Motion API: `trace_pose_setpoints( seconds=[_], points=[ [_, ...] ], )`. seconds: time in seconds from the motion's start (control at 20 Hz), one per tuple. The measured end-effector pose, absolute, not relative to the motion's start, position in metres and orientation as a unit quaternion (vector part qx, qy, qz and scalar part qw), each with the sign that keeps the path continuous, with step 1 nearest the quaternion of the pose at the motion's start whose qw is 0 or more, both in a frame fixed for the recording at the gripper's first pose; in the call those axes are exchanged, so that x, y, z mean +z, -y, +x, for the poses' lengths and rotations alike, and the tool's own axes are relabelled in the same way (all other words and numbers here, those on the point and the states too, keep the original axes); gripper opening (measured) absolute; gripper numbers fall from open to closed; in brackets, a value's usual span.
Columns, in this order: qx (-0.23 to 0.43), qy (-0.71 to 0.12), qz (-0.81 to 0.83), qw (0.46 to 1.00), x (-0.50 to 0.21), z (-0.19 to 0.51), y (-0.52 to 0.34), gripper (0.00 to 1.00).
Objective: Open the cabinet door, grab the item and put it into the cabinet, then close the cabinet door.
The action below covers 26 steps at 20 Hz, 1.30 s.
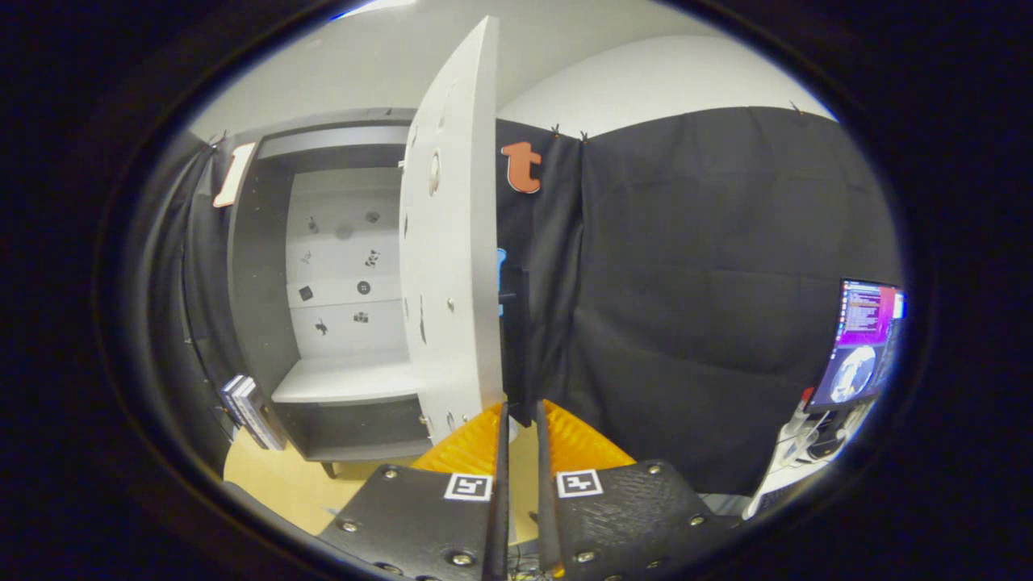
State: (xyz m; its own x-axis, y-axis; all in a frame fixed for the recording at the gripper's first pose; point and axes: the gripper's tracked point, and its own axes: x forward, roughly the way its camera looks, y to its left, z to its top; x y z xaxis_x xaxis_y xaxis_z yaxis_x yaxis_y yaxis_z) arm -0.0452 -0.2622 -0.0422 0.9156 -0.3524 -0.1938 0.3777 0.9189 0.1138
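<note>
With jaws nearly closed, gripper (521, 420) faces open cabinet door (452, 242).

No word, number or brand can be read here. The nearest things to signs are two square black-and-white coded markers – one (468, 486) on the mount of the left finger, one (579, 482) on the mount of the right finger of the gripper (521, 415), whose fingers stand close together with the dark door handle (519, 347) reaching down between their tips; whether they press on it cannot be told. On the pale back panel (343, 242) of the open cabinet (258, 323) sit several small dark marks (364, 287) – too small to make out as letters or symbols. The monitor (863, 339) beyond the fingers carries lines of writing, too small to tell.
</note>
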Motion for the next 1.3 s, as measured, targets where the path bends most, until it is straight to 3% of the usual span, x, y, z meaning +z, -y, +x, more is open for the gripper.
trace_pose_setpoints(
  seconds=[0.25,0.55,0.6,1.0,1.3],
  points=[
    [-0.170,-0.078,0.078,0.979,-0.036,-0.048,0.239,0.15],
    [-0.095,-0.082,0.083,0.989,-0.044,-0.040,0.165,0.18],
    [-0.085,-0.088,0.076,0.990,-0.050,-0.039,0.152,0.30],
    [-0.003,-0.156,0.105,0.982,-0.140,-0.014,0.047,0.82],
    [0.049,-0.225,0.115,0.966,-0.243,0.011,-0.032,0.89]
  ],
)
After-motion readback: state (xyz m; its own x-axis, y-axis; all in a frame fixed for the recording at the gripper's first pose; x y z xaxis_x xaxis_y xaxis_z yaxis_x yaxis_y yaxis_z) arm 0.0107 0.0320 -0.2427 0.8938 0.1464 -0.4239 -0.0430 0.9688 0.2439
